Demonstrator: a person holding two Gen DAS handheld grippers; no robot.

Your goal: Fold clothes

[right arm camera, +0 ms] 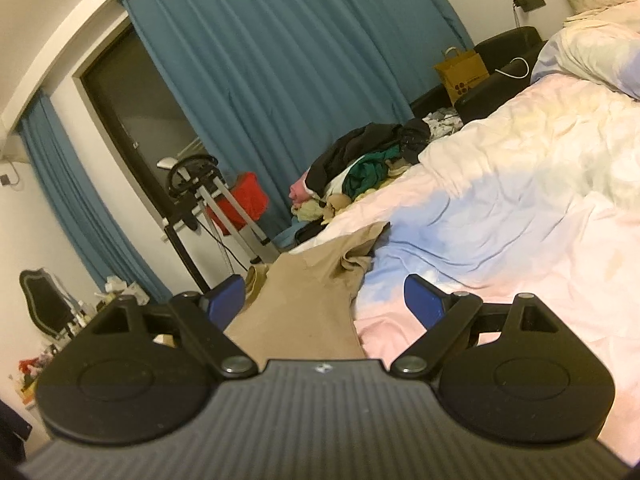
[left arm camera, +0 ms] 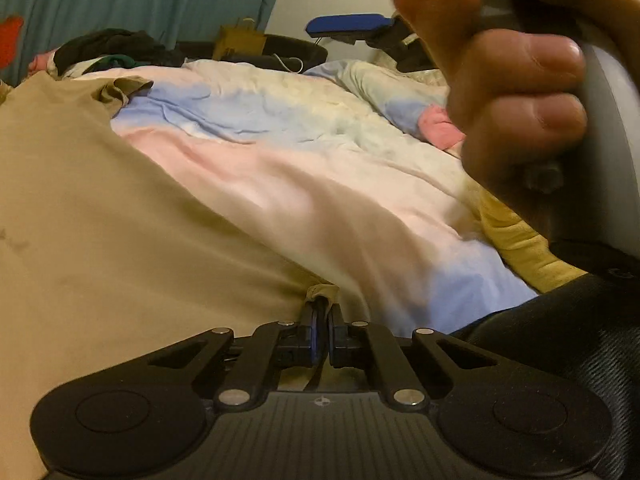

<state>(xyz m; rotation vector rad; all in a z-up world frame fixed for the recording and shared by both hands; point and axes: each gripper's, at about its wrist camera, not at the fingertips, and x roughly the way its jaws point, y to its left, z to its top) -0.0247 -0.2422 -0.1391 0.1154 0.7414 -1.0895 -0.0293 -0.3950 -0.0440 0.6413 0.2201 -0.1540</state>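
Left gripper (left arm camera: 322, 312) clamped on tan garment (left arm camera: 100, 208) edge, likely a corner; right gripper (right arm camera: 324, 300) fingers spread over it. Mid-fold; right needs a grip.

Dim, warm indoor light; soft blur; fisheye-bent edges.

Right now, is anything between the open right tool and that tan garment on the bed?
Nothing visible. The right tool hangs open directly over the tan garment, with no object between. The left tool already pinches its edge.
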